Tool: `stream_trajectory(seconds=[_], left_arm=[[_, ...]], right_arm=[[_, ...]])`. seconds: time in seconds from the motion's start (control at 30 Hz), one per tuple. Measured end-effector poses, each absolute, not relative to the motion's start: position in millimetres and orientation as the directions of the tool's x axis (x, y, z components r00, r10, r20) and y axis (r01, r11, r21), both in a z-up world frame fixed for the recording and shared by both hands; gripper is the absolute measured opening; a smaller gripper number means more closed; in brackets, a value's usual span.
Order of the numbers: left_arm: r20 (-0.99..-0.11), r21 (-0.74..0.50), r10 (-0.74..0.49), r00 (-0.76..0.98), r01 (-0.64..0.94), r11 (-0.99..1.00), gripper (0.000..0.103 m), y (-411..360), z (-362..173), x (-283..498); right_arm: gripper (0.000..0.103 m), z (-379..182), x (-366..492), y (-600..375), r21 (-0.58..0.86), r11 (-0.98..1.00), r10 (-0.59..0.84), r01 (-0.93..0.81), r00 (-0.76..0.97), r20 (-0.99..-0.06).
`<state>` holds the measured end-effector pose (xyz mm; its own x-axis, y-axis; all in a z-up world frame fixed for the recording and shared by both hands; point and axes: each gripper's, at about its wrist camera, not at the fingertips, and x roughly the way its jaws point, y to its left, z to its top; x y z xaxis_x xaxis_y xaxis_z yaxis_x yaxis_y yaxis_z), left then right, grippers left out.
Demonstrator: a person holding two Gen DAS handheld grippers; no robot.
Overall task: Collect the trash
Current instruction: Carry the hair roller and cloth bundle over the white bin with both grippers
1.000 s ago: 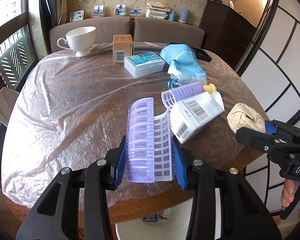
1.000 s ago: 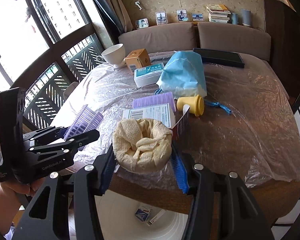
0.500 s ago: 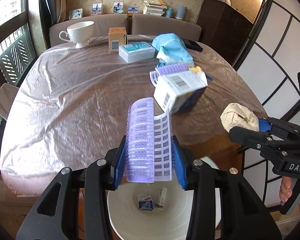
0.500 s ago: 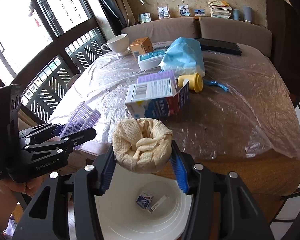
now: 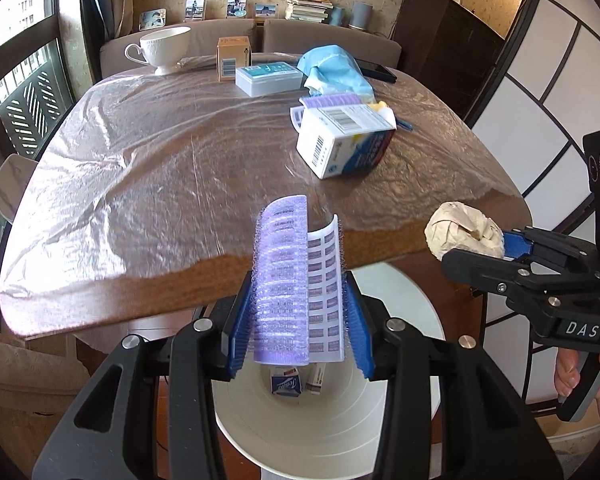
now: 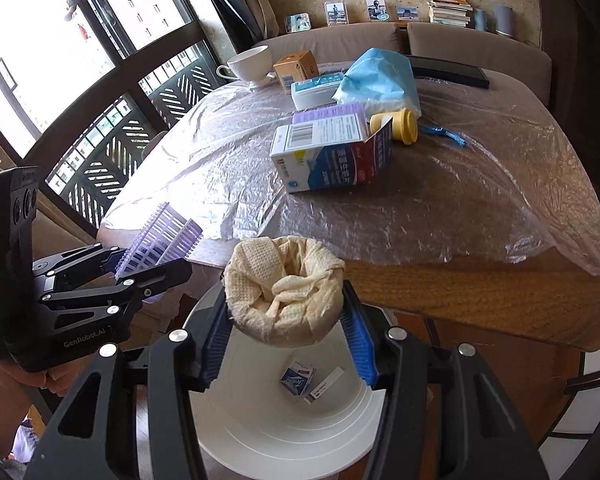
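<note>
My left gripper (image 5: 298,320) is shut on a purple hair roller with its white card (image 5: 288,276) and holds it over the open white bin (image 5: 400,412) below the table's front edge. My right gripper (image 6: 286,338) is shut on a crumpled beige paper towel (image 6: 284,280), also above the bin (image 6: 260,420). Two small packets (image 6: 300,378) lie in the bin's bottom. In the left wrist view the right gripper (image 5: 496,248) with the towel (image 5: 462,232) is at the right. In the right wrist view the left gripper (image 6: 152,266) with the roller (image 6: 160,240) is at the left.
The plastic-covered wooden table (image 5: 160,160) carries an open white and blue carton (image 5: 344,140), a second purple roller (image 5: 332,101), a yellow cap (image 6: 394,126), a blue bag (image 5: 332,70), a grey box (image 5: 268,78), a brown box (image 5: 232,58), a white cup (image 5: 164,48) and a black tablet (image 6: 448,70).
Both grippers have pulled back off the table and lowered, each with its load. The white bin now lies right beneath them.
</note>
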<state>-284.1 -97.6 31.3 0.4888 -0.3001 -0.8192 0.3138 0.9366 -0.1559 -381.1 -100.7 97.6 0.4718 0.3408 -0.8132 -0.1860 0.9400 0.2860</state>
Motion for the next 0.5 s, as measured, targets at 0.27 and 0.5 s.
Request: stream_trajectory(seconds=[0.27, 0.5], left_arm=[[-0.831, -0.154, -0.300, 0.468, 0.325, 0.933, 0.043, -103.3, 23.5, -297.8], [-0.844, -0.153, -0.295, 0.447, 0.326, 0.933, 0.043, -107.4, 14.7, -304.8]], right_arm=[[0.051, 90.3, -396.3, -97.0, 0.280, 0.937, 0.345, -0.208, 0.444, -0.827], [0.051, 80.1, -404.7, -96.2, 0.273, 0.937, 0.343, -0.220, 0.413, -0.844]])
